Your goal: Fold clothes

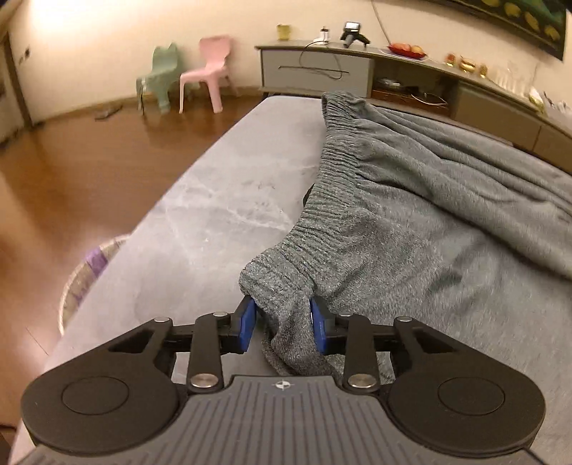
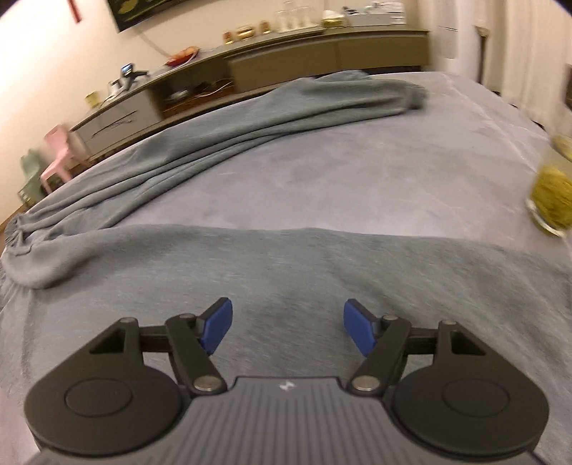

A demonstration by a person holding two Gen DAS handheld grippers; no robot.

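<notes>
Left wrist view: left gripper clamped grey knit sweatpants at the ribbed waistband; right gripper hovered wide open above them.

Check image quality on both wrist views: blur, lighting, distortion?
Left wrist: warm indoor light, waistband sharp, floor smeared, sideboard bowed by fisheye. Right wrist: motion blur throughout, worst on the glass at the right edge; grey trousers soft.

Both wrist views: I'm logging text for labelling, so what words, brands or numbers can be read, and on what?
No readable words or numbers.
Left tool: small round emblem on its body, no letters.
Right tool: small white mark, no letters.
Wall picture: yellow shapes, no text discernible.
</notes>
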